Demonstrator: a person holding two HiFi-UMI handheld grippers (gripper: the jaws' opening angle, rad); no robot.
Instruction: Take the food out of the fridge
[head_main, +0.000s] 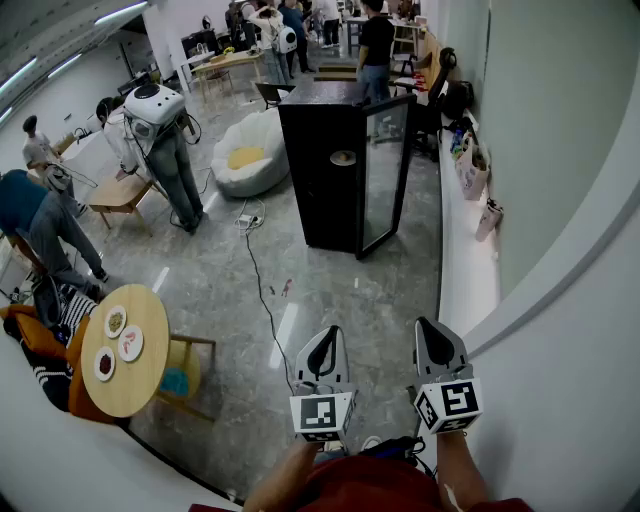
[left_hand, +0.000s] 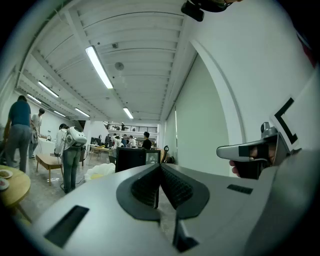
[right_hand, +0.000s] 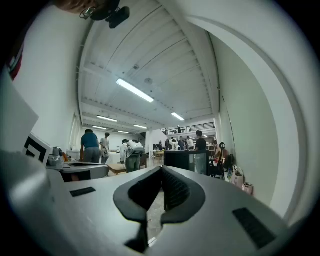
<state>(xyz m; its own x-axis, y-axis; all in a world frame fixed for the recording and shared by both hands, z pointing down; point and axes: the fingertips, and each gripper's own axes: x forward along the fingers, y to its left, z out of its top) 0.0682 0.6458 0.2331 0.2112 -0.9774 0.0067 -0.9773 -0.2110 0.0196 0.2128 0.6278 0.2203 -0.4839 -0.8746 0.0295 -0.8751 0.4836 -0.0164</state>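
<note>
Black fridge (head_main: 335, 180) stands far across the floor (head_main: 330, 285), dead ahead and well apart from the left gripper (head_main: 324, 340) and right gripper (head_main: 432, 335), both closed on nothing; neither is clearly nearer.

Far centre, a black fridge (head_main: 345, 165) with a dark glass door stands on a glossy, mottled grey floor (head_main: 330, 290) crossed by a black cable (head_main: 262, 290); to the fridge's left lies a white beanbag (head_main: 250, 150) with a yellow patch. Near left, a pale wooden round desk (head_main: 140, 390) carries white plates (head_main: 130, 343) with brown and red contents. The left gripper (head_main: 325, 335) and right gripper (head_main: 432, 328) have grey shells and black ribbed pads, each with a white cube (head_main: 321, 414) printed with black square markers; the wall (head_main: 560, 150) is white and the clothing (head_main: 380, 490) at the near edge dark red.
</note>
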